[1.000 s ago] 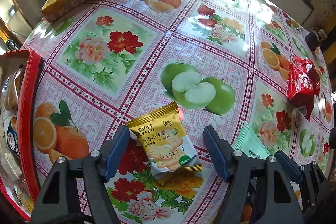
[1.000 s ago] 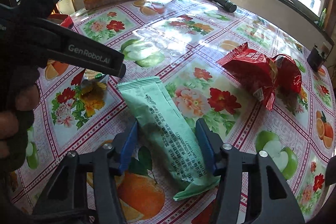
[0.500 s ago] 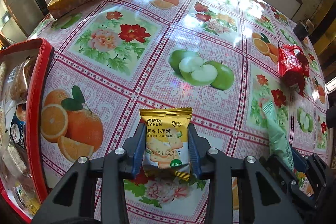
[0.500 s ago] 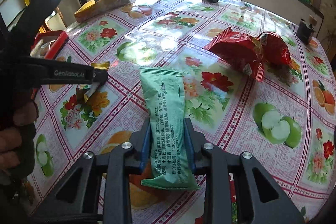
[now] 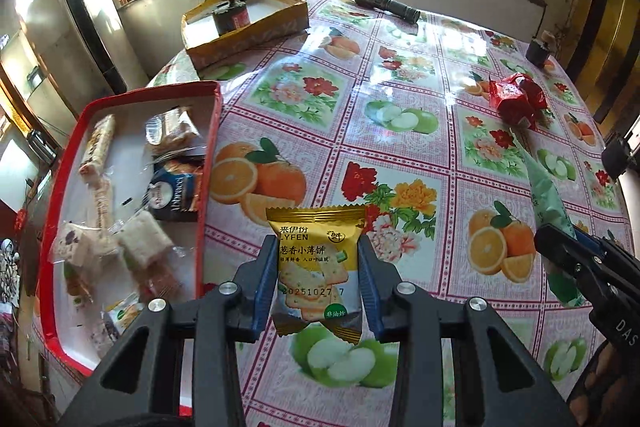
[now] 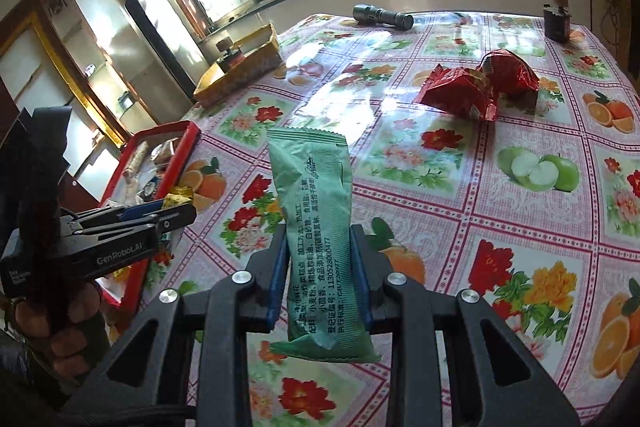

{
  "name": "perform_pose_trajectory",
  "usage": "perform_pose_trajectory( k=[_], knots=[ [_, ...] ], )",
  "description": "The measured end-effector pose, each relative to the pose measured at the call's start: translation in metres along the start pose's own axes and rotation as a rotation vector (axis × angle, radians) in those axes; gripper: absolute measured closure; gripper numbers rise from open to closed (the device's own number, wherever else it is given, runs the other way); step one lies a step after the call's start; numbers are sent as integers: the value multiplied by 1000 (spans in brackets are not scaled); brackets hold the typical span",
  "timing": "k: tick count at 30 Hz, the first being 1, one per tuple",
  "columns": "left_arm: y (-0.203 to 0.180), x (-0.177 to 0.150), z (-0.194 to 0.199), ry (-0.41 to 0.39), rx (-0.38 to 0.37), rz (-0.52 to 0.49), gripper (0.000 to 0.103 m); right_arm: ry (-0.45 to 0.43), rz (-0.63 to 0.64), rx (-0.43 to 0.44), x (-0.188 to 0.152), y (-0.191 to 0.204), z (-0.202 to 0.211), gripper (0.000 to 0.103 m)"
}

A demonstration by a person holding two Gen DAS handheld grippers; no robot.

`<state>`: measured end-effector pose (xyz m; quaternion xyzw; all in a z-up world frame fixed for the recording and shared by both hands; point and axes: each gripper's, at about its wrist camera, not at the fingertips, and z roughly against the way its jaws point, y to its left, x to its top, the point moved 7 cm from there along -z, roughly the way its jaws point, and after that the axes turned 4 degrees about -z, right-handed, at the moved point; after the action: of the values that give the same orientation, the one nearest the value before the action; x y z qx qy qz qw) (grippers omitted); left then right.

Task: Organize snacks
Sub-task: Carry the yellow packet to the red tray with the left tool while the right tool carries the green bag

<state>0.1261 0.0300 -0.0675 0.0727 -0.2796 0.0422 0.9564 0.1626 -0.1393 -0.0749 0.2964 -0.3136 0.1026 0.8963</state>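
— Snacks first: what sat at the far left?
— A red rectangular tray (image 5: 208, 163) full of wrapped snacks lay on the desk (image 5: 400, 163) with its flowered plastic cloth.
— And the left tongs (image 5: 318, 267)?
— Closed tight on a yellow foil cracker packet (image 5: 316, 267), held upright above the cloth, just right of the tray.
— Further right?
— The right tongs (image 6: 320, 267) were clamped on a long pale-green snack wrapper (image 6: 316, 219), lifted clear of the desk. Beyond it two crumpled red foil packets (image 6: 480, 87) lay touching each other. A black cylindrical torch (image 6: 382, 15) rested near the far edge.
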Motion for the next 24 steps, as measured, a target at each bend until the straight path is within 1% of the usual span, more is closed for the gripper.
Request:
perform_pose_trajectory(
  k=[6,12,16,24],
  knots=[
    [25,-15,26,-45,34,2,65,2,23,49,-9,37,-1,72],
    [38,-22,32,-58,46,17,65,4,66,83,-12,72,-4,72],
    [47,-26,35,-62,50,32,65,5,83,97,-11,86,-7,72],
    [62,-28,43,-82,50,53,65,5,99,103,-11,100,-9,72]
  ],
)
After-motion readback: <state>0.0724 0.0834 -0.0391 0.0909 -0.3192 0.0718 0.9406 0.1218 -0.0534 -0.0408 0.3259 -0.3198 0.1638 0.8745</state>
